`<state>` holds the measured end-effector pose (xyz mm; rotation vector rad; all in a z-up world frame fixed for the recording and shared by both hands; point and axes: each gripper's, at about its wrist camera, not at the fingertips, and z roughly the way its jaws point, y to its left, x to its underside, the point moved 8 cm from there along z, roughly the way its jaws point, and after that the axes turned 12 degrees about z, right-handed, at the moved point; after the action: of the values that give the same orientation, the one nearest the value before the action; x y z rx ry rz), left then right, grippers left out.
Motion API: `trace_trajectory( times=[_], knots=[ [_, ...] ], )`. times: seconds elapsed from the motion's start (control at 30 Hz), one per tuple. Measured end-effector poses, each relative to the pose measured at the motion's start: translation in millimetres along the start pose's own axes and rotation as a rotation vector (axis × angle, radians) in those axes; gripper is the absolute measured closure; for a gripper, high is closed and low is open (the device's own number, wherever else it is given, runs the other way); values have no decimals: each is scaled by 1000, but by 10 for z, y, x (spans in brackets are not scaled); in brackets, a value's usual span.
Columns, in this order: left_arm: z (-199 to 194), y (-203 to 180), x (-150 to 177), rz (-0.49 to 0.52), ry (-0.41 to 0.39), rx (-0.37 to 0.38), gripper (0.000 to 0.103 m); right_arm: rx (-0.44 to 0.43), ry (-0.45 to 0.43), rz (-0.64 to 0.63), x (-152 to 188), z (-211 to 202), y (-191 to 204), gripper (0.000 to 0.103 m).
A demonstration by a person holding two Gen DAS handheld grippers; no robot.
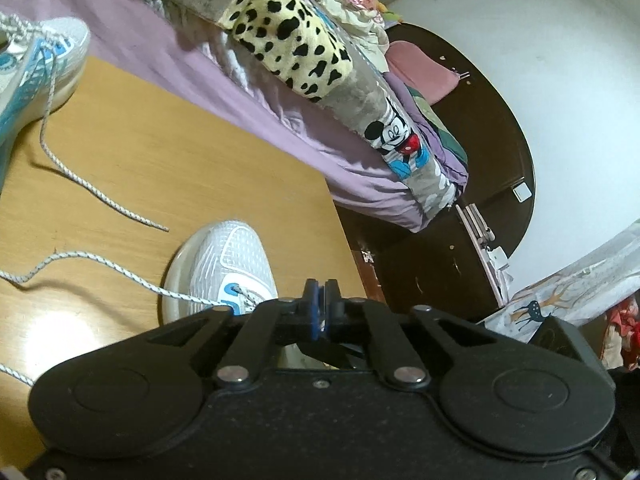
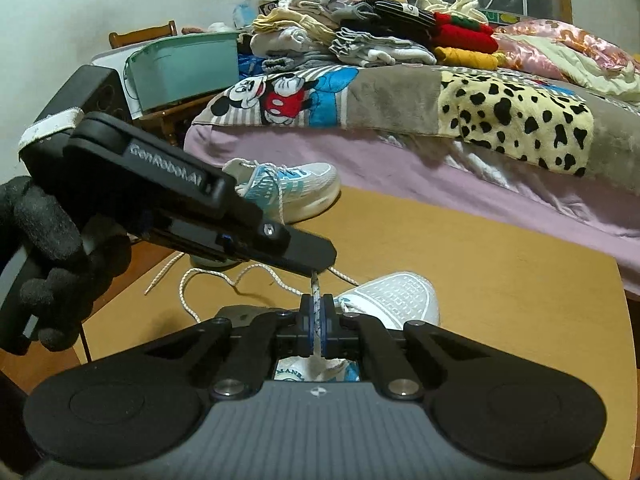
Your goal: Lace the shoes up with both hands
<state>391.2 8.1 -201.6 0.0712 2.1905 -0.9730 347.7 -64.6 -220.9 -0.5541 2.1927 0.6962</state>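
The near shoe at lower centre is white mesh with a blue eyelet patch; the far shoe left of centre is white with light-blue stripes; the lace is white flecked with grey; the table is tan wood; the sheet across the middle is lilac; the blanket at right is pale yellow with black spots, joined to grey plush and a grey-striped Mickey Mouse print in red, black and blue; the tub at upper left is teal.

Mesh-cloth shoe, smooth wooden table
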Motion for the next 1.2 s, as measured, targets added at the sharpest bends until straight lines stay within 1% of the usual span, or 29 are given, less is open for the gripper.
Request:
trace_trajectory(
  times=[0.13,0.17,0.2,0.23,0.37,0.57,0.63,0.7,0.73,0.83,0.87,0.9,0.93,1.0,1.07,1.1,1.13,1.17,1.2],
  knots=[
    [0,12,4,-1,-6,-10,103,-2,-2,5,-9,-3,2,97],
    [3,13,6,0,-5,-10,103,4,-3,5,-10,-5,3,94],
    [6,12,8,0,-4,-11,103,6,-1,6,-10,-3,3,88],
    [9,9,11,3,-3,-11,103,7,-3,8,-11,-4,2,86],
    [20,-5,24,12,2,-12,103,7,-12,11,-16,-16,-7,85],
    [35,-25,44,27,11,-13,103,-1,-22,8,-18,-25,-8,87],
    [40,-32,48,31,13,-13,103,-3,-23,9,-19,-24,-16,91],
    [46,-38,47,35,15,-13,103,-7,-23,13,-20,-25,-24,98],
    [48,-41,47,36,16,-14,103,-9,-24,16,-20,-25,-29,98],
    [26,-27,15,41,7,-37,101,-13,-20,31,-25,-32,-63,99],
    [1,6,-7,46,2,-58,100,-7,-20,26,-30,-39,-75,99],
    [-26,40,-30,52,-4,-80,100,13,-21,17,-40,-51,-107,99],
    [-48,66,-36,78,2,-109,98,74,-17,0,-48,-56,-188,99],
    [-93,117,-46,134,18,-169,90,197,-10,-12,-57,-86,-391,99],
    [-125,140,-38,202,42,-214,80,300,-3,18,-58,-140,-633,99],
    [-120,121,-11,236,59,-215,76,321,-3,32,-59,-161,-701,99],
    [-115,101,18,269,76,-214,70,321,-5,43,-59,-169,-729,99],
    [-98,69,57,305,94,-214,67,304,-9,58,-67,-170,-729,99],
    [-79,35,98,342,113,-213,66,282,-8,70,-70,-154,-701,99]
  ],
)
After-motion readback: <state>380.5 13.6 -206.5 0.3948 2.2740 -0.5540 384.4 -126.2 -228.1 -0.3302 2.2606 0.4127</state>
